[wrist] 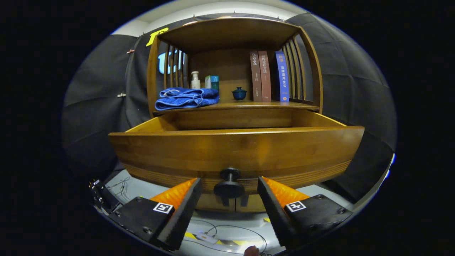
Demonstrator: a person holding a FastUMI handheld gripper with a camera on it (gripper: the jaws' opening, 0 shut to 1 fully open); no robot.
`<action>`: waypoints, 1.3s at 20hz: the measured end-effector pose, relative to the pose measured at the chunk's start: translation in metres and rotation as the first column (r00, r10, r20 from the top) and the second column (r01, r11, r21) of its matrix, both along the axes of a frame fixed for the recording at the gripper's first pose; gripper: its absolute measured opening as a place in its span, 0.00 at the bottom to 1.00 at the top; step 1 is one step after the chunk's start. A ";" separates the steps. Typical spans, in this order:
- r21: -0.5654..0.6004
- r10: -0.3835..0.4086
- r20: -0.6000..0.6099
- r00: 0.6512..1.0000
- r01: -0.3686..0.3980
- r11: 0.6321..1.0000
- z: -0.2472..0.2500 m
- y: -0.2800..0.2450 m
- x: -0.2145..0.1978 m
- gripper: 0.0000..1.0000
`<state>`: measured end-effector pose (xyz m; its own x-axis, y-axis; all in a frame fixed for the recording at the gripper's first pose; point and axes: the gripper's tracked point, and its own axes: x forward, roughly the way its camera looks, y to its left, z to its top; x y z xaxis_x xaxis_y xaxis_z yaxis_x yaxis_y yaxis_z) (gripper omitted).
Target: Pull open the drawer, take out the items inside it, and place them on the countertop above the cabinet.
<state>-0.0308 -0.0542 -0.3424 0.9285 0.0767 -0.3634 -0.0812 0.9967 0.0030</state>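
Drawer (236, 149) is out, knob (229, 186) sits between my gripper (229, 192) fingers w/ gaps both sides, so spread wide, holding nothing. Can't see inside over the front panel. Countertop (249, 105) w/ blue towel (186, 97) is above, so I'd lift next to look in

Gripper camera low, facing drawer front (234, 151) close, looking slightly upward.

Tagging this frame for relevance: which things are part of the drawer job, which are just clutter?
Job:
- drawer, pulled open
- knob, between the open gripper jaws, untouched
- countertop

Clutter:
- blue towel
- bottle
- teapot
- books
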 end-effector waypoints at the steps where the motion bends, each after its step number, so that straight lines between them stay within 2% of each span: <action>1: 0.001 -0.010 0.016 1.000 0.010 1.000 0.012 -0.004 -0.005 0.98; 3: 0.025 -0.018 0.039 0.999 0.017 1.000 0.047 -0.006 -0.010 0.98; 8: 0.080 0.027 -0.066 0.997 -0.022 0.997 0.116 0.007 0.014 0.99; 10: 0.104 0.024 -0.142 0.990 -0.009 0.995 0.130 0.013 0.033 0.99; 14: 0.057 0.009 -0.281 0.960 0.008 0.998 0.126 0.013 0.093 0.99; 16: 0.053 0.028 -0.371 0.928 -0.009 0.999 0.104 0.017 0.118 0.99; 18: 0.026 0.005 -0.461 0.887 0.008 1.000 0.082 0.009 0.140 0.99; 22: -0.012 -0.034 -0.608 0.793 0.034 0.999 0.026 0.003 0.153 0.96; 25: 0.003 -0.022 -0.682 0.731 0.032 0.999 -0.003 0.010 0.147 0.81; 26: 0.019 -0.015 -0.699 0.715 0.040 0.999 -0.008 0.013 0.145 0.71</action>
